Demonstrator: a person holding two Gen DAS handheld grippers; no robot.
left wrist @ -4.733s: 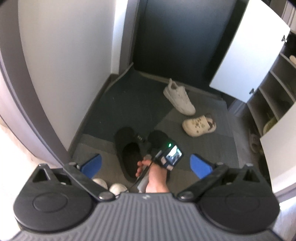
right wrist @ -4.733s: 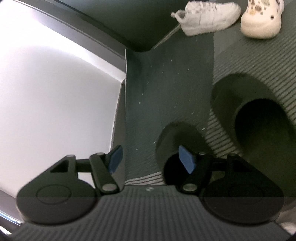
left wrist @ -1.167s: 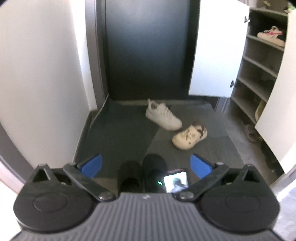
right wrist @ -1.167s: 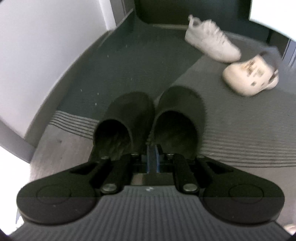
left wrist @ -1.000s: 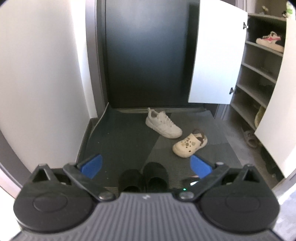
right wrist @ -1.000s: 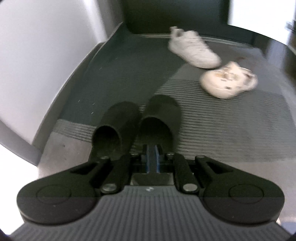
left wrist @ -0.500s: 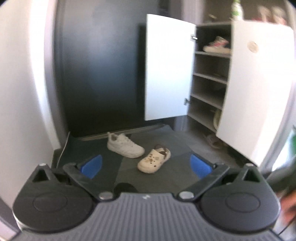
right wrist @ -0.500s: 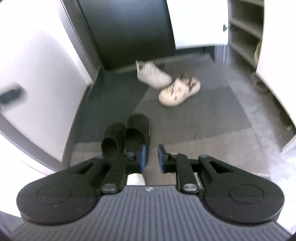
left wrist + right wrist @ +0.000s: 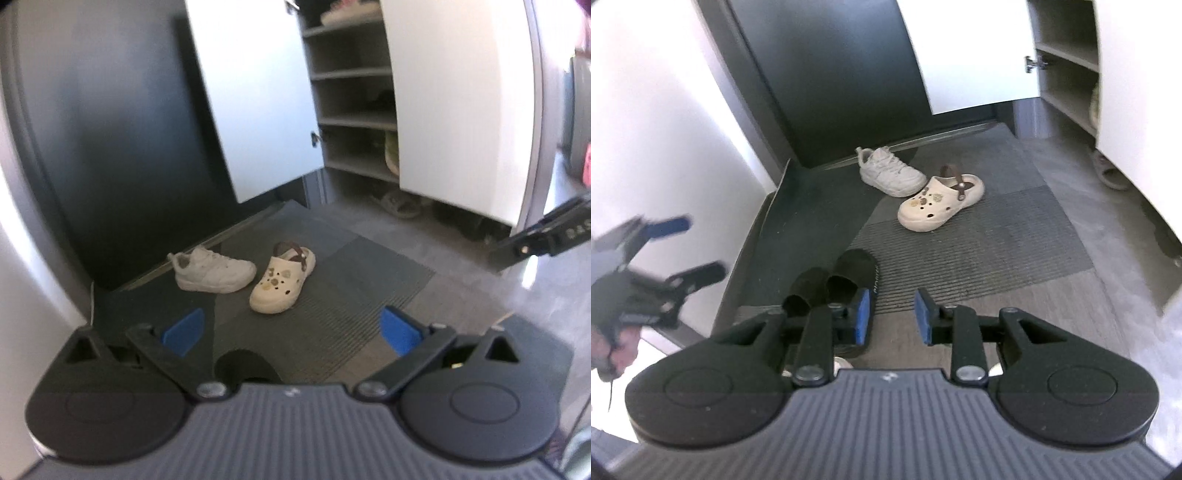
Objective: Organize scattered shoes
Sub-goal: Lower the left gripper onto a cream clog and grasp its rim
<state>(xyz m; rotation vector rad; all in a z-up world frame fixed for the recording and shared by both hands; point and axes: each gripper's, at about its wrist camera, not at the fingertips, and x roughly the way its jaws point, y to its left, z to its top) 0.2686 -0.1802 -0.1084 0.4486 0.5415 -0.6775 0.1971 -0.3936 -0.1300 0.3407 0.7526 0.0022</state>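
**Two empty claws above an entryway mat**

The right claw (image 9: 891,315) stood with its blue pads (image 9: 862,314) apart, gripping nothing, above the near edge of the ribbed grey mat (image 9: 979,243). Just beside its left pad lay the pair of black slippers (image 9: 831,284), side by side, toes pointing away. The left claw (image 9: 291,328) was spread wide and likewise empty, with one black slipper toe showing beneath it.

Farther across the mat, the white sneaker (image 9: 890,173) and the cream clog (image 9: 940,203) lay close together near the dark door (image 9: 831,74). A white wall (image 9: 657,129) closed the left side. To the right, a shoe cabinet (image 9: 351,96) stood with both white doors (image 9: 255,96) swung open, shoes resting on several of its shelves and a sandal (image 9: 397,203) on the grey floor (image 9: 1089,258) beneath it.
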